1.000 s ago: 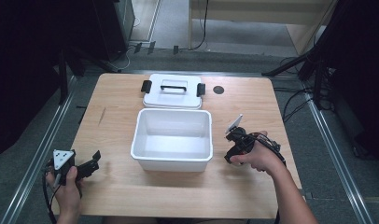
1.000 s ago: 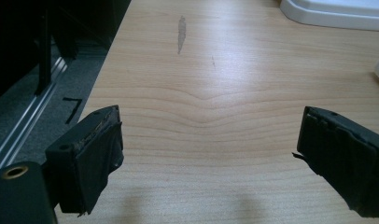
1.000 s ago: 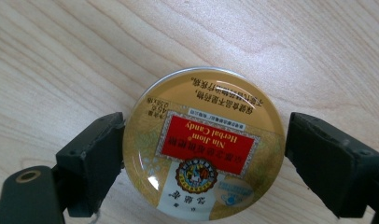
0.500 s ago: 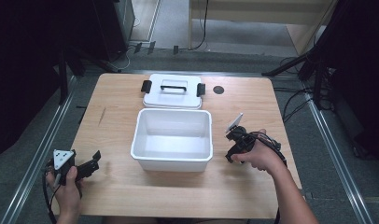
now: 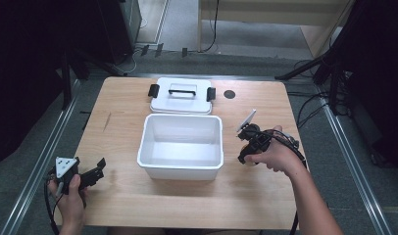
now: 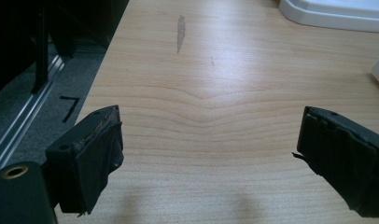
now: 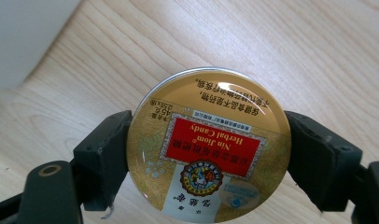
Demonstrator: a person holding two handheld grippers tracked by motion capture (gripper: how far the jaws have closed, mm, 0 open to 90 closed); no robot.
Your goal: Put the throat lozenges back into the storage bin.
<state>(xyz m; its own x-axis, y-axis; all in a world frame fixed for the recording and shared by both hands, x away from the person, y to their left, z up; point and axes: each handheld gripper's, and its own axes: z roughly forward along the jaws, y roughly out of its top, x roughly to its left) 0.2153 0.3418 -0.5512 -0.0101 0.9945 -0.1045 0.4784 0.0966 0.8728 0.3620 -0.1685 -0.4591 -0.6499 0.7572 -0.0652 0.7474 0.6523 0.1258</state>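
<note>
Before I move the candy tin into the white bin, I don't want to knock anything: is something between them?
Nothing visible. The right gripper holds the tin just right of the open white bin; only bare table lies between, and the lid sits behind the bin.

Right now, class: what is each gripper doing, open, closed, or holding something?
Left gripper: open, holding nothing, above the table.
Right gripper: closed on a round candy tin.

The tub (image 5: 181, 146) sits mid-counter (image 5: 118, 103), its lid (image 5: 182, 96) lying just behind it. My left claw (image 5: 96, 169) is near the front left corner; my right claw (image 5: 246, 155), right of the tub, grips a tin (image 7: 209, 144).
</note>
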